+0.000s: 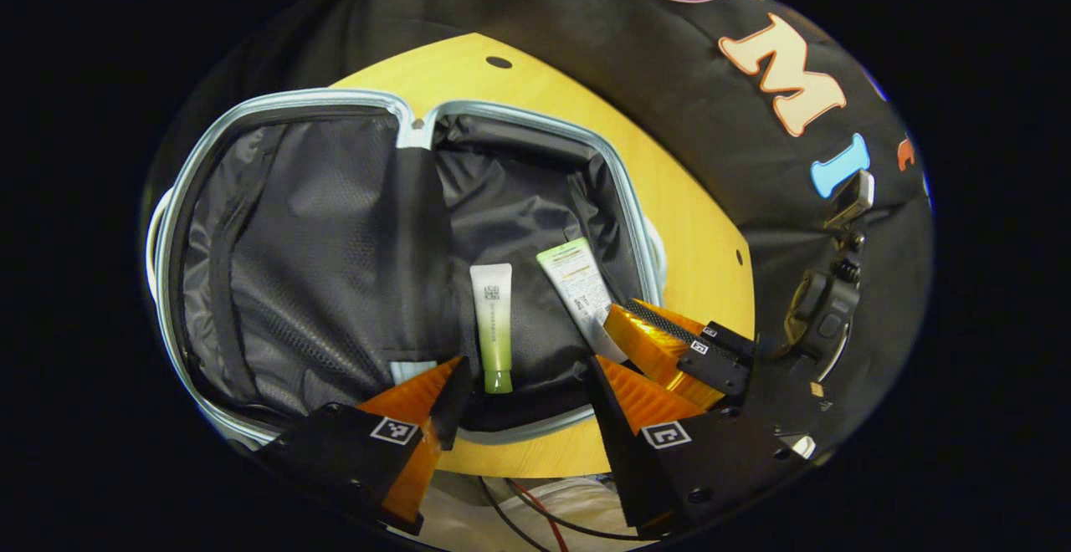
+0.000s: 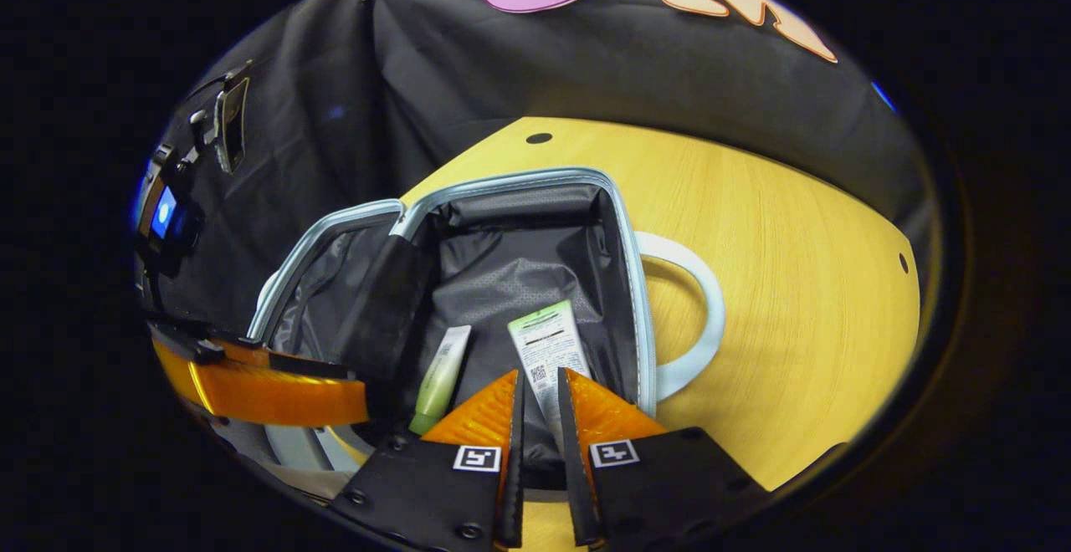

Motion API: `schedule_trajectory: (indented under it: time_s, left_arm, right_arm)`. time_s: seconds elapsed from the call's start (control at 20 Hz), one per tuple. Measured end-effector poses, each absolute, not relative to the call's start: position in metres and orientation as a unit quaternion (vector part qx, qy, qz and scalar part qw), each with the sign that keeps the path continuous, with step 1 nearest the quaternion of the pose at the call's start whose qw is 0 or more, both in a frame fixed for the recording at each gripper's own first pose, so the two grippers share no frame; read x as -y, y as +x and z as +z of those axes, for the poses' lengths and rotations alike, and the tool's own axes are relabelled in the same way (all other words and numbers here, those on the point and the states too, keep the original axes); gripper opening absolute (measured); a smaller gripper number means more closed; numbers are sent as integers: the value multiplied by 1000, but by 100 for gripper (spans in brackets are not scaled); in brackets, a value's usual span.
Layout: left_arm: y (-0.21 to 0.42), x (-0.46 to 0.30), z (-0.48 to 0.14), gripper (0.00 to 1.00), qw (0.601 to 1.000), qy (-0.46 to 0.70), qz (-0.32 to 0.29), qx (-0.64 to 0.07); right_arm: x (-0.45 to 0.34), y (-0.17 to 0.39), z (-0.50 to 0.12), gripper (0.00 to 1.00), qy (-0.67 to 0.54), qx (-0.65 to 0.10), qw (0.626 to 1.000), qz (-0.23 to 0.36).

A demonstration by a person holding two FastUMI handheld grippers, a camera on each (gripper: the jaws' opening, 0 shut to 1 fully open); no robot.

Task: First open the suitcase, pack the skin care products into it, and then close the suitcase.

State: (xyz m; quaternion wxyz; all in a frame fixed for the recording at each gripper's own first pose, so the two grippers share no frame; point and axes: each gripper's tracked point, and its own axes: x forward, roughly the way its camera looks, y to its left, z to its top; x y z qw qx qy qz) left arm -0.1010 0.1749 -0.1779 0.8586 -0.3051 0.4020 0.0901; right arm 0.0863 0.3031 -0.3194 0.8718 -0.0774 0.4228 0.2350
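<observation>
Left gripper (image 1: pixel 523 385) sits nearest, over the near rim of the suitcase (image 1: pixel 619 176). Fingers spread wide, nothing between them; the green tube (image 1: pixel 494 326) lies in the gap line beyond, cap end toward the near rim, not touched. Loose cables (image 1: pixel 535 514) hang below the table edge under it.

Right gripper (image 2: pixel 537 406) is just beside on the right side, fingers angled in over the right compartment. In the right gripper view the fingers are close together with a narrow slot, and the lower end of the white tube (image 2: pixel 548 347) sits in that slot. Cannot tell whether both pads actually press on it.

Suitcase lies open flat on the wooden table (image 2: pixel 795 268). Both tubes are in the right compartment, side by side, apart from each other. A black hinge strap (image 1: pixel 414 242) divides it from the left half (image 1: pixel 293 242), which shows bare mesh lining. Pale-blue handle (image 2: pixel 699 318) loops out past the right rim onto the table.

Open tabletop to the right and behind the case. Black cloth wall (image 2: pixel 586 67) closes the far side, just behind the table edge.
</observation>
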Motion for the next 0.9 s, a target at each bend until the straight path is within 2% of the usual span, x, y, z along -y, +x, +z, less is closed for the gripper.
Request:
schedule_trajectory:
  time_s: [0.25, 0.45, 0.6, 0.65, 0.75, 0.8, 0.85, 0.9]
  left_arm:
    - [-136, -240, -148, 81, 873, -312, 146, -345]
    - [-182, -332, -139, 81, 869, -305, 235, -310]
    - [-221, -388, -135, 81, 856, -316, 288, -290]
    - [-231, -404, -136, 81, 853, -316, 302, -285]
    - [-246, -434, -143, 81, 847, -310, 327, -281]
    - [-252, -448, -146, 82, 845, -308, 335, -281]
    - [-258, -458, -150, 82, 842, -307, 343, -281]
    - [-262, -466, -154, 81, 841, -306, 345, -282]
  right_arm:
    - [-309, 81, -272, 24, -18, -357, 903, 239]
    - [-283, 74, -229, 24, 1, -304, 926, 222]
    - [-258, 69, -213, 30, 0, -294, 935, 200]
    - [-250, 69, -211, 40, -4, -293, 937, 191]
    - [-235, 68, -203, 51, -2, -287, 943, 170]
    - [-230, 66, -199, 44, 5, -286, 945, 159]
    - [-225, 64, -195, 56, 13, -283, 948, 148]
    - [-219, 62, -190, 48, 22, -278, 950, 138]
